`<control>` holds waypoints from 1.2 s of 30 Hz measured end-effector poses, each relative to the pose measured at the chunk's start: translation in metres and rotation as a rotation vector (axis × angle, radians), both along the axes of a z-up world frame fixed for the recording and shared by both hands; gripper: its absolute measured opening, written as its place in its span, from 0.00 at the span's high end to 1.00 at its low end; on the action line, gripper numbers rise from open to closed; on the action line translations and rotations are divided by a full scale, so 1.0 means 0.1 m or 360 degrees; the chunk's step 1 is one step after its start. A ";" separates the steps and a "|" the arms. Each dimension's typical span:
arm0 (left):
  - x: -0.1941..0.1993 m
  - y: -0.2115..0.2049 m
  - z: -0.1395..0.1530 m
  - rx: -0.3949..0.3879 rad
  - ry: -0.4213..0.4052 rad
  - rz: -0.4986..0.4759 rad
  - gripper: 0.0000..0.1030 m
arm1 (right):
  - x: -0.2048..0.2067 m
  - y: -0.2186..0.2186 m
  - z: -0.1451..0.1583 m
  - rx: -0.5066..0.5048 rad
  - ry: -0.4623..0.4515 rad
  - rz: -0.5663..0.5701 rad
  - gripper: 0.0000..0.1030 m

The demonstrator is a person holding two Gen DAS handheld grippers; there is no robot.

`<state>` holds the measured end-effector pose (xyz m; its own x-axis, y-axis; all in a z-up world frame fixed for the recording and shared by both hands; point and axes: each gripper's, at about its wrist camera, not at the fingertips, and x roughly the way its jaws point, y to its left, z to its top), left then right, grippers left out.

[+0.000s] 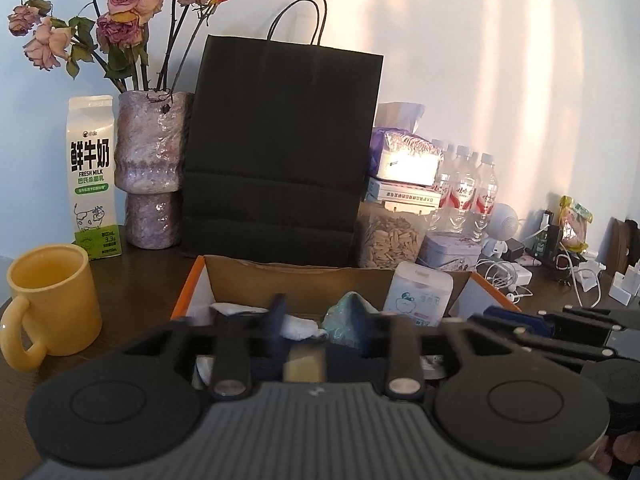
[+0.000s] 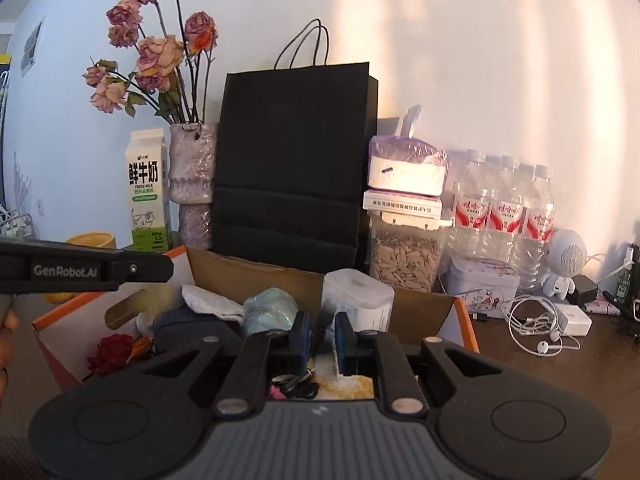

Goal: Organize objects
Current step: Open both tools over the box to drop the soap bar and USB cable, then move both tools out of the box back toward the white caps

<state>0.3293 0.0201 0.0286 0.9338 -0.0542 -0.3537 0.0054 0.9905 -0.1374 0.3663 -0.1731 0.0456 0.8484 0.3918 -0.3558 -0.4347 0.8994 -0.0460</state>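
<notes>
The right tongs (image 2: 320,334) are hovering low over the open orange-edged cardboard box (image 2: 466,320), their blue-padded fingers (image 2: 343,334) drawn narrow with a thin dark strip, perhaps a strap or handle, standing between them; whether they are actually pinching it I cannot tell. The left tongs (image 1: 320,316) are poised over the same box, and blur is hiding their tips, so their width is also uncertain.

The box is holding the things to organise: a crumpled teal foil lump (image 2: 270,312), a white lidded plastic container (image 2: 358,300), a dark navy cloth bundle (image 2: 188,330), white crumpled tissue (image 2: 208,300) and a dried red rose (image 2: 114,354).

The risks, as I judge them: the contents are lying tangled and touching, so lifting the dark strip could drag neighbours out or tip the white container. Both tools are working close together and could collide. The yellow ceramic mug (image 1: 50,300) is standing just beside the box's left wall, where a sideways sweep could knock it.

The dark wooden table (image 2: 560,364) is crowded. Behind the box are standing a tall black paper bag (image 2: 292,160), a green-and-white milk carton (image 2: 148,192), a mottled purple vase of dried roses (image 2: 192,184), a clear jar of seeds (image 2: 404,260), water bottles (image 2: 504,208) and loose white earphone cables (image 2: 532,324). A plain white wall, striped with warm sunlight, is closing the room behind.
</notes>
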 end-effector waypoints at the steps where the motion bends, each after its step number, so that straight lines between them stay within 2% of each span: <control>1: -0.01 0.00 0.00 0.0002 -0.0009 0.0021 0.26 | 0.01 -0.01 -0.01 0.0005 0.0017 -0.0004 0.75; 2: -0.02 0.00 0.00 0.0009 -0.0024 0.0051 0.06 | 0.01 -0.02 -0.02 0.0006 0.0025 -0.0018 0.55; 3: -0.03 0.00 0.01 0.0015 -0.0052 0.0088 0.00 | 0.02 -0.03 -0.03 0.0006 0.0028 -0.0036 0.41; 4: -0.05 0.00 0.01 0.0021 -0.0084 0.0120 0.00 | 0.02 -0.03 -0.03 0.0010 0.0033 -0.0059 0.11; 5: -0.05 0.01 0.02 0.0029 -0.0089 0.0130 0.00 | 0.03 -0.04 -0.04 0.0020 0.0034 -0.0078 0.00; 16: -0.03 0.00 0.00 0.0020 -0.0045 0.0111 0.00 | 0.07 -0.11 -0.07 0.0078 0.0064 -0.0126 0.00; 20: -0.08 0.02 -0.02 -0.0023 -0.0061 0.0109 0.00 | 0.06 -0.11 -0.08 0.0089 0.0078 -0.0113 0.00; 31: -0.40 -0.01 -0.07 -0.0045 -0.0123 0.0095 0.00 | -0.19 -0.15 -0.10 0.0067 0.0066 -0.0098 0.00; 36: -0.57 -0.05 -0.14 -0.0026 -0.0098 0.0085 0.00 | -0.36 -0.19 -0.09 0.0073 0.0043 -0.0095 0.00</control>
